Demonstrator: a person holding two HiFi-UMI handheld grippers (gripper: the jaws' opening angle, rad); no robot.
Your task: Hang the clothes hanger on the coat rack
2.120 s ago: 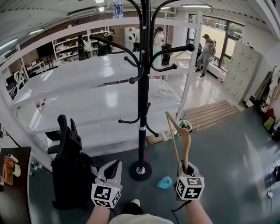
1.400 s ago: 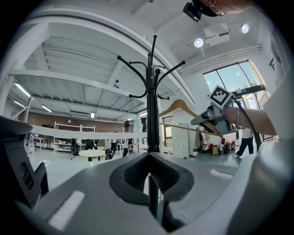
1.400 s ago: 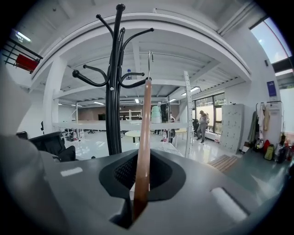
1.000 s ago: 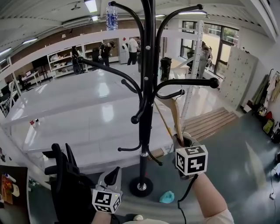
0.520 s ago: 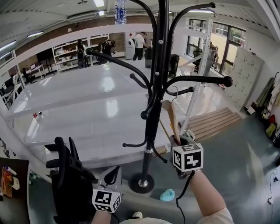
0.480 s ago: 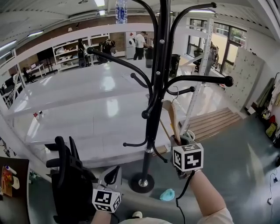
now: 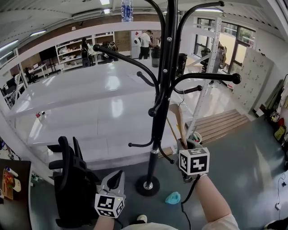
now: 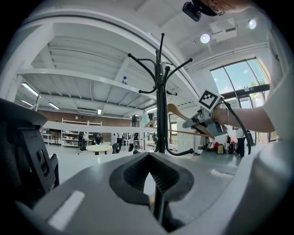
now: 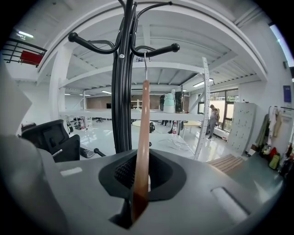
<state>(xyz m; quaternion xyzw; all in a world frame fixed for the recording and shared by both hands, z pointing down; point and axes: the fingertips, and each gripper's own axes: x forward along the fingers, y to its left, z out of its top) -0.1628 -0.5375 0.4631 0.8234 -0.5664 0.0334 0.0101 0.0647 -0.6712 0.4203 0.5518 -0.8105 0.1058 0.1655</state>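
Nearby, office chair (image 7: 72, 184), shelving (image 7: 90, 92) beyond coat rack (image 7: 159, 112)

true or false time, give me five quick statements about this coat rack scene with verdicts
1. The right gripper is shut on the wooden hanger. True.
2. The left gripper holds a second hanger. False: its jaws are together with nothing between them.
3. A water bottle stands on the floor by the rack's base. False: it stands high up on the white shelving; a teal cloth lies near the base.
4. In the head view, a black office chair stands left of the coat rack. True.
5. The coat rack is white. False: it is black.
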